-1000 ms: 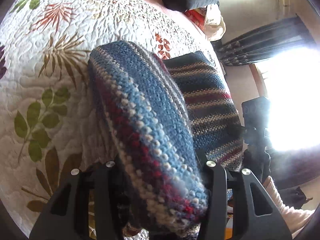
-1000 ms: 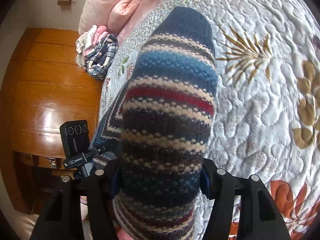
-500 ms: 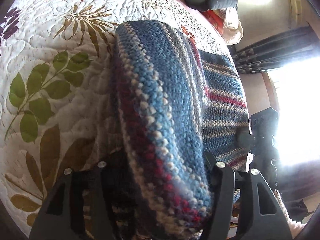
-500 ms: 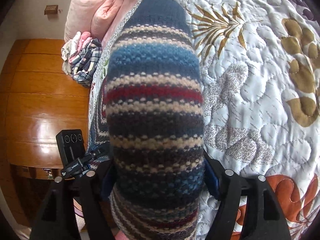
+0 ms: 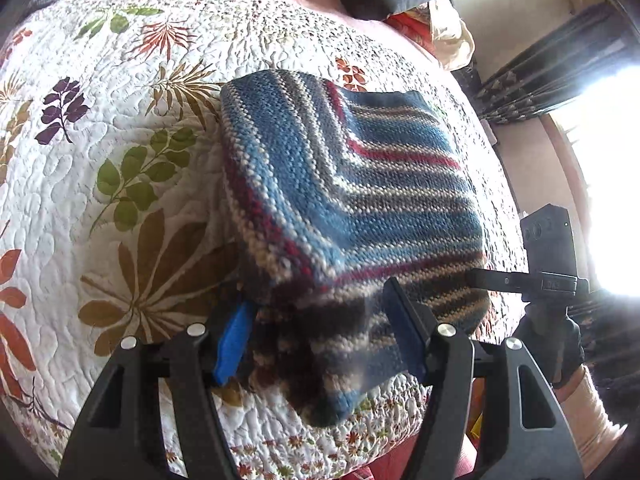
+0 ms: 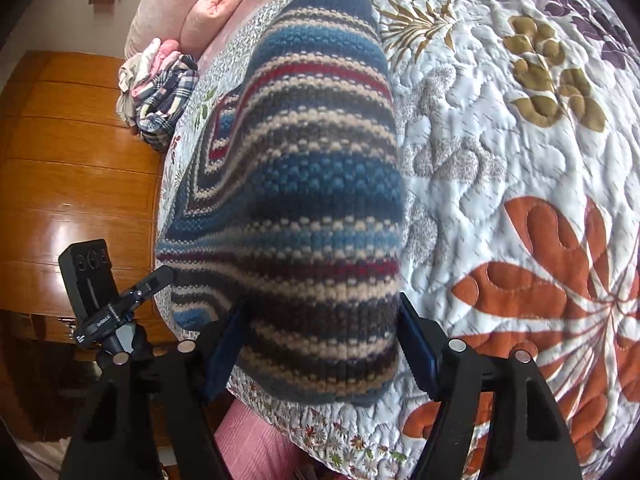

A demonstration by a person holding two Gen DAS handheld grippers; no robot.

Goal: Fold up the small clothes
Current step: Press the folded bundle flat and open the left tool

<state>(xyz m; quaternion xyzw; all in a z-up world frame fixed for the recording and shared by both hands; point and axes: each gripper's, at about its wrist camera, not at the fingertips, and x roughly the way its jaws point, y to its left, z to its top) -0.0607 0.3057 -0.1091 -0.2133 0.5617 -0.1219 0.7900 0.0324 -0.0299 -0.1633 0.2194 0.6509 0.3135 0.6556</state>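
Your left gripper [image 5: 320,334] is spread wide at the near edge of the bed; the near end of the striped knit [image 5: 344,200] lies between its fingers, and a gap shows beside the blue pad [image 5: 234,340] on the left finger, so it reads as released. Your right gripper [image 6: 322,344] is also parted, with the knit [image 6: 304,208] bulging up between the fingers; whether the pads press the wool cannot be told.

The knit is blue, cream, red and dark brown in stripes. In the left wrist view it rests folded on the quilt [image 5: 120,160], one layer over another, stripes meeting at an angle. Its near corner hangs toward the quilt's flowered border.

The quilt is white with stitched leaves in green, tan, orange and purple. Beside the bed edge, a small black camera on a clamp [image 5: 548,248] shows in both views; below it, a dark-gloved hand [image 5: 556,344] with a pale sleeve.

Farther off: a heap of plaid and pink clothes [image 6: 160,88], a pink comforter [image 6: 192,0], wooden panelling [image 6: 72,160], dark curtains [image 5: 560,60] by a bright window.
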